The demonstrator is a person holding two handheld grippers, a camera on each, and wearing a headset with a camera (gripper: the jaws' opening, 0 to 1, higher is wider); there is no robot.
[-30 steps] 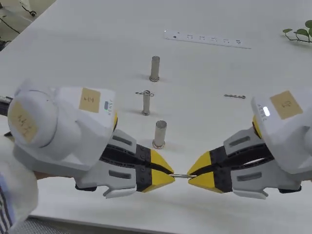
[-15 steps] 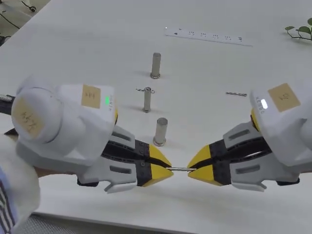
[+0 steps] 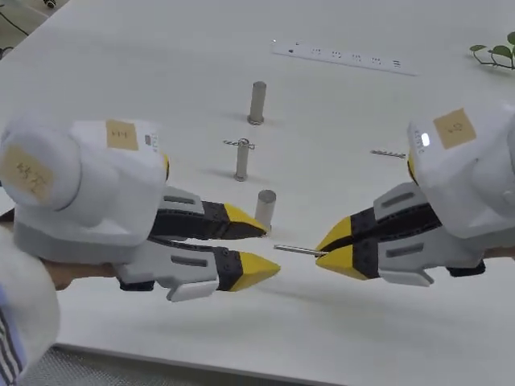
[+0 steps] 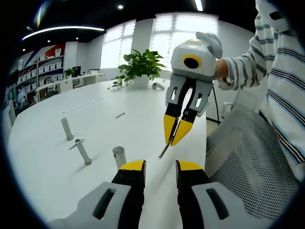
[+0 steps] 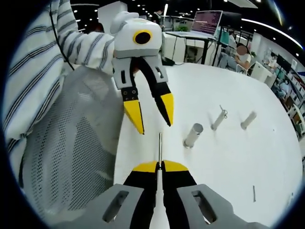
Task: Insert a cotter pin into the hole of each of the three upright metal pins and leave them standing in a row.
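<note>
Your right claw (image 3: 320, 252) pinched a cotter pin (image 3: 294, 249); your left claw (image 3: 271, 251) gaped empty. Only the middle post (image 3: 241, 161) seemed pinned; the tabletop's near-edge post (image 3: 265, 207) and far post (image 3: 257, 102) lacked pins.

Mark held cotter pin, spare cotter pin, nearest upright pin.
Held thin metal cotter pin (image 3: 295, 250): head view, mid-shaft.
Spare thin metal cotter pin (image 3: 388, 153): head view, middle.
Nearest grey cylindrical metal pin (image 3: 265, 209): head view, side.
</note>
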